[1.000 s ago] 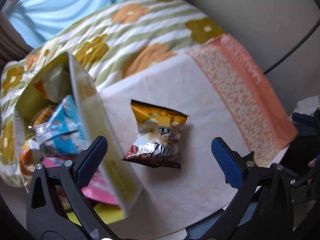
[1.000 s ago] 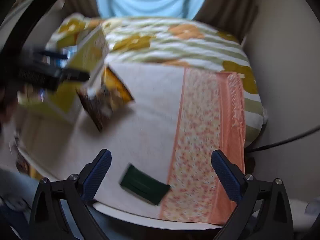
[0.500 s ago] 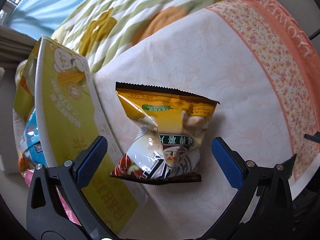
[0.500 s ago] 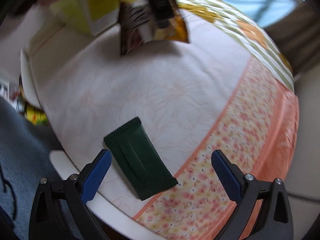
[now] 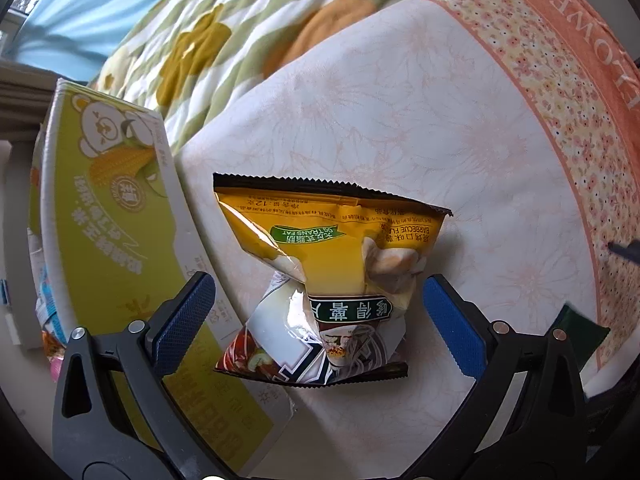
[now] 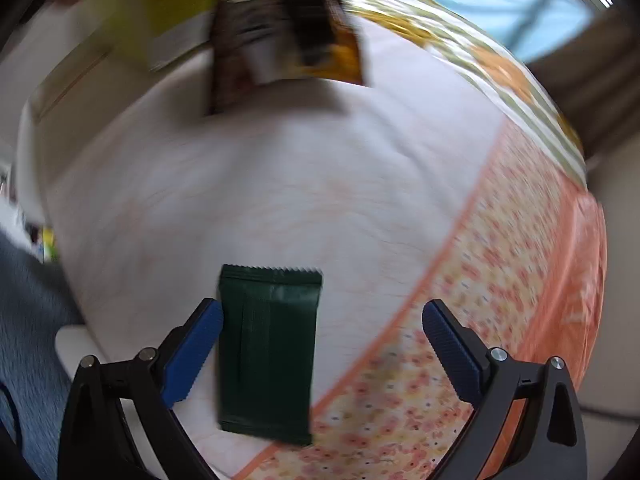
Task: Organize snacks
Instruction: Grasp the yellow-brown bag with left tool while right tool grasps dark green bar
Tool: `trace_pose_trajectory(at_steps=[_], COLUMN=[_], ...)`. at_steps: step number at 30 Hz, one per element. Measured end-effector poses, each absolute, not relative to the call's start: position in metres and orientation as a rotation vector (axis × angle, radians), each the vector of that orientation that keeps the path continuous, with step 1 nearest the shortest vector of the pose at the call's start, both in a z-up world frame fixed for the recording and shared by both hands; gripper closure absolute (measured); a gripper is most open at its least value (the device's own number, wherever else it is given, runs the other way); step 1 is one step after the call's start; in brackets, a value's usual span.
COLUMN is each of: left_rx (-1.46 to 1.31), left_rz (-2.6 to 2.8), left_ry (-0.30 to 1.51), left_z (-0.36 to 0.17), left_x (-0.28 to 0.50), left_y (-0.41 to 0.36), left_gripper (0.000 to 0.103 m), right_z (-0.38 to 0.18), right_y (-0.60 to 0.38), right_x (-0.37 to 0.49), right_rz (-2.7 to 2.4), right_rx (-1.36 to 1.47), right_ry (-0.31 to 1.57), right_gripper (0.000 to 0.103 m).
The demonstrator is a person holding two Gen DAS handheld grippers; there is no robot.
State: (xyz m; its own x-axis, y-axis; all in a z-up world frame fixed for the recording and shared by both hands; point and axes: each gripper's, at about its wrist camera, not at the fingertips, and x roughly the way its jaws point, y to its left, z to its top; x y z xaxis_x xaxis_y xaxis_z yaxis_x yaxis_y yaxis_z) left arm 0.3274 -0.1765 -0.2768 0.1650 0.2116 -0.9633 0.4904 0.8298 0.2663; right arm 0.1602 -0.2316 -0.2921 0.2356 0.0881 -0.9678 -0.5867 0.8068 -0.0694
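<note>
The left gripper (image 5: 316, 308) hangs over a puffed yellow foil snack bag with black crimped ends (image 5: 332, 280), its blue-padded fingers (image 5: 182, 318) spread wide, one on each side of the bag and clear of it. The bag lies on a white cloth with an orange flowered border (image 5: 460, 128), just beside a yellow-green cardboard box printed with a bear and corn cob (image 5: 116, 216). The box lies tipped, its printed face towards the camera; only slivers of colourful wrappers (image 5: 44, 312) show past its left edge, and what they are cannot be made out. Behind the cloth lies a quilted cover with green stripes and orange flowers (image 5: 224, 40).

The right gripper (image 6: 322, 340) is also wide open, holding nothing. A flat dark green sealed packet (image 6: 268, 344) lies on the cloth between its fingers, close against the left pad (image 6: 192, 352); whether they touch is unclear. The packet's near end overlaps the flowered border. In the left wrist view only a corner of this packet (image 5: 580, 332) shows behind the right finger. The right wrist view is blurred: at its top the snack bag (image 6: 256, 60) and box (image 6: 180, 12) are smears, partly hidden by a dark shape, probably the left gripper (image 6: 308, 20).
</note>
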Motion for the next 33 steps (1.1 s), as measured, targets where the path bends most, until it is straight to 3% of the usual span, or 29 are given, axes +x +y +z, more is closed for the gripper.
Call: trace_pose_trajectory(at_steps=[13,17,19,21,26,30,33], left_rx=[0.571,0.539,0.536,0.526,0.511,0.479,0.467], left_rz=[-0.239,-0.245,-0.245,-0.25,-0.259,-0.275,-0.282], left_ry=[1.498,1.495,1.499,1.505,1.489,1.45,1.429], left_z=[-0.306,-0.307,-0.308,-0.31,-0.311,-0.305,-0.302], left_x=[0.33,0.329,0.325,0.324,0.322,0.317,0.31], left_y=[-0.173,-0.169,-0.169,-0.168,-0.168,-0.168,-0.168], left_gripper=[0.0,0.001,0.008,0.015,0.018,0.032,0.034], right_z=[-0.277,-0.279,-0.284,-0.287,-0.287,-0.285,-0.284], right_y=[-0.282,-0.278,-0.274,-0.268,-0.263,-0.266,-0.264], right_x=[0.15,0.14,0.138,0.133,0.129,0.126,0.124], right_rz=[0.24,0.219,0.217,0.221,0.201,0.195,0.2], right_rx=[-0.045,-0.059,-0.084,-0.09,-0.096,-0.115,-0.127], right_ry=[1.287,1.275,1.276,1.283,1.26,1.251,1.243], right_gripper=[0.004,0.005,0.019,0.025,0.034,0.042,0.054])
